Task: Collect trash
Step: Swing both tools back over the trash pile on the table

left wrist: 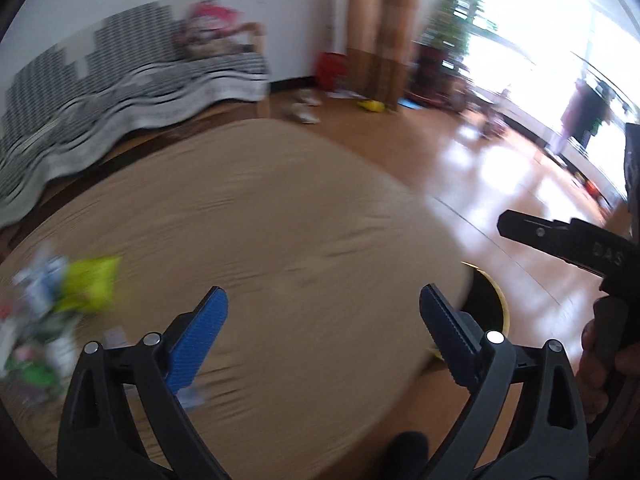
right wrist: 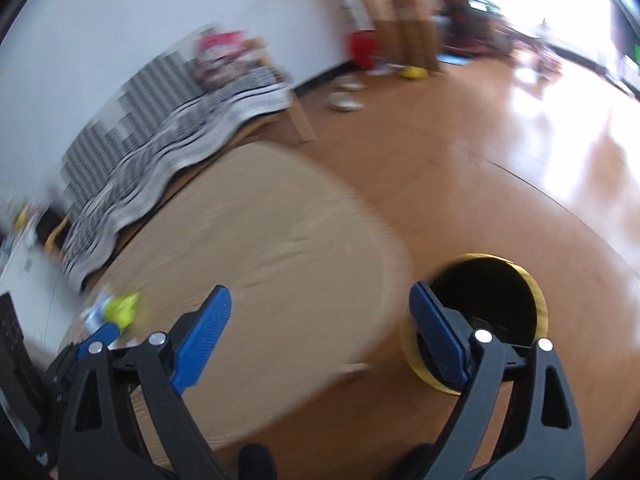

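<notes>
Trash [left wrist: 60, 304] pile clearer from left wrist

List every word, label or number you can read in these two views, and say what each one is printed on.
"DAS": raised letters on the black body of the right gripper, cut off at the frame edge, so possibly part of a longer word.
Trash pile on the table: wrapper print too blurred to read.
Right wrist view: nothing legible.

My left gripper [left wrist: 324, 336] points down at a slant, its blue-padded jaws spread wide with nothing between them. My right gripper [right wrist: 320, 332] tilts down likewise, jaws wide and empty. In the left wrist view my right hand [left wrist: 604, 360] grips its handle.
</notes>
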Demonstrator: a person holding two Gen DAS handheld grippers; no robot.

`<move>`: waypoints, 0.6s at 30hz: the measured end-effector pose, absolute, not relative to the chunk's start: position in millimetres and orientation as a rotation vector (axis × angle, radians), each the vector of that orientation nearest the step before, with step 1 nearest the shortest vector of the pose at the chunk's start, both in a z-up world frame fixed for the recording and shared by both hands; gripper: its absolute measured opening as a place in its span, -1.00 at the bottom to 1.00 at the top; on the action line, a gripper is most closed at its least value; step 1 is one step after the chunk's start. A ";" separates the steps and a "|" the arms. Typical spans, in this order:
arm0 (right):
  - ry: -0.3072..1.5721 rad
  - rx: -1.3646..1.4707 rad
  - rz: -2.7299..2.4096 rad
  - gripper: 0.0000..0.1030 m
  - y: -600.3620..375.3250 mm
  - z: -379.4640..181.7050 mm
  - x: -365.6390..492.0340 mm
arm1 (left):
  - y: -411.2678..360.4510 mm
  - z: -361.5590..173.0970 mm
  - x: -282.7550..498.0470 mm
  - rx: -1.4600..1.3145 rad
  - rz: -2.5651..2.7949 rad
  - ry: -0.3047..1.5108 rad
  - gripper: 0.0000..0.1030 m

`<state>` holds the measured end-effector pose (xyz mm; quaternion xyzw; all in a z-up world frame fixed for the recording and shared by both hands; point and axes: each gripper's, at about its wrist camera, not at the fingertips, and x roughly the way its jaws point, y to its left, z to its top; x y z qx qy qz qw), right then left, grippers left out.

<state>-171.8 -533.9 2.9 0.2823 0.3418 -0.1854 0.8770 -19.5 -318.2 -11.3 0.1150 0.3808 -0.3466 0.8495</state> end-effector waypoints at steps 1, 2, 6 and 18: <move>0.716 0.567 -0.346 0.70 -515.1 8.7 -157.8 | -297.0 -7.1 -11.1 0.224 -0.698 0.802 0.82; 0.720 0.542 -0.299 0.70 -494.1 13.6 -142.6 | -269.0 -1.5 -0.5 0.201 -0.657 0.797 0.82; 0.747 0.460 -0.115 0.70 -403.5 25.0 -82.8 | -172.7 6.6 28.8 0.144 -0.501 0.780 0.82; 0.846 0.402 0.032 0.70 -280.2 2.2 38.6 | 16.6 -15.8 106.1 0.063 -0.184 0.835 0.82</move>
